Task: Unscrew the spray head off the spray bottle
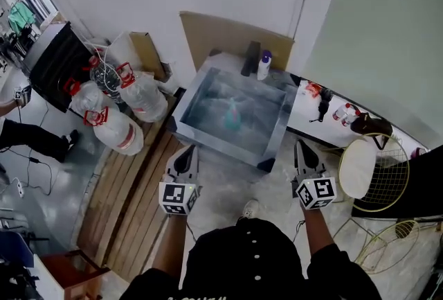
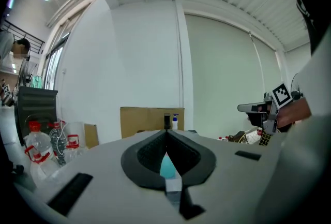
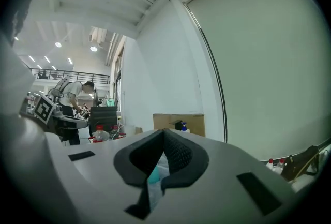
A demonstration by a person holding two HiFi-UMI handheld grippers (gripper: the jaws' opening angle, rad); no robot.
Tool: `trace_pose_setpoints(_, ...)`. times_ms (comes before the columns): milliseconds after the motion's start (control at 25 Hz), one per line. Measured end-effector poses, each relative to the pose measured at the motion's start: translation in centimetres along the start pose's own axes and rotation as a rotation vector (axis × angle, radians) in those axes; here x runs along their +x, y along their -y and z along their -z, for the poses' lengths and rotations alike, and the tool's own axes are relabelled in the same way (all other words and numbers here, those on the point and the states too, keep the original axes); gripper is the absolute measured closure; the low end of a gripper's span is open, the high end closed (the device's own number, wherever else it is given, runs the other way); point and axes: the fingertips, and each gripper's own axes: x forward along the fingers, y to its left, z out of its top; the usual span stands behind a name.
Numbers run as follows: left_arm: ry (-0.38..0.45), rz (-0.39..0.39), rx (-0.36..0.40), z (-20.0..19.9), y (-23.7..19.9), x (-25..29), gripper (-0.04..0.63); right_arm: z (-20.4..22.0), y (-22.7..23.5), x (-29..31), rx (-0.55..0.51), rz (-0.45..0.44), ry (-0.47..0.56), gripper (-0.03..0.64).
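A teal spray bottle (image 1: 233,116) stands near the middle of a shiny grey table (image 1: 201,131) in the head view. My left gripper (image 1: 187,153) hovers short of the table's near left edge, jaws shut and empty. My right gripper (image 1: 302,150) hangs off the table's near right corner, also shut with nothing in it. Both are well clear of the bottle. In the left gripper view the left gripper (image 2: 166,133) points at the teal bottle (image 2: 167,166), which peeks through the gap behind the jaws. The right gripper (image 3: 163,133) shows a sliver of the teal bottle (image 3: 153,173) the same way.
A white pump bottle with a purple top (image 1: 264,65) and a black object (image 1: 250,58) stand at the table's far edge before a cardboard sheet (image 1: 228,34). Large water jugs (image 1: 119,131) lie left. A side bench with small bottles (image 1: 340,113) and a white stool (image 1: 358,167) sit right.
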Motion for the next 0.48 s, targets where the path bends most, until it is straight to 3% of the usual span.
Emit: trace_pose_setpoints(480,-0.059,0.008,0.007,1.0,-0.6,7.0,0.580,2.0,0.7,7.8,0.008,-0.100,-0.068,0.604)
